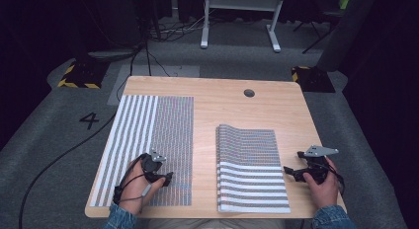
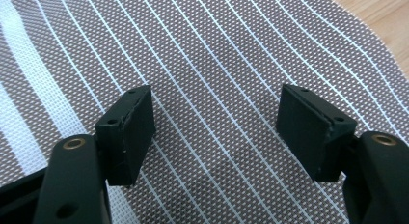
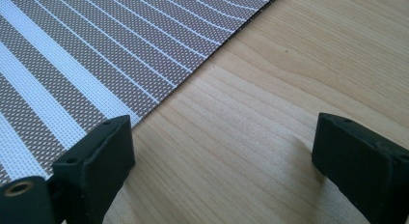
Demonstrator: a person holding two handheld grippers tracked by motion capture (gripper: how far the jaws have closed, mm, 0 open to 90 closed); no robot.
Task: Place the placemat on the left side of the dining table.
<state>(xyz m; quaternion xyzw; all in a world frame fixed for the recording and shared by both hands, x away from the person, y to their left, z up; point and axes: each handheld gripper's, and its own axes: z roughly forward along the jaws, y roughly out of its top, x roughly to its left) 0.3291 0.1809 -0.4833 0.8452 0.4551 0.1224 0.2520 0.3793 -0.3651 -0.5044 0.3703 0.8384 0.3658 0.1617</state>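
At the left of the table (image 1: 232, 103) we see a flat striped mat (image 1: 148, 140), broad white bands on its left part and fine lines on its right. It lies close to the table's left and near edges. Our left gripper (image 1: 165, 178) sits over the mat's near right part, held in the left hand (image 1: 141, 184). In the left gripper view its jaws stand wide apart above the fine-lined weave (image 2: 217, 79), with nothing between them but the mat below; whether the pads (image 2: 140, 132) touch the fabric we cannot tell.

Further right lies a second mat (image 1: 252, 174), folded, its far edge lifted in a slight curl and its broad white bands toward us. It is apart from the first, with bare wood between.

Just beside its right edge is our right gripper (image 1: 291, 165), in the right hand (image 1: 323, 187). In the right gripper view the jaws gape open over bare wood (image 3: 251, 137), the left pad (image 3: 106, 156) at the mat's edge (image 3: 87, 79), nothing gripped.
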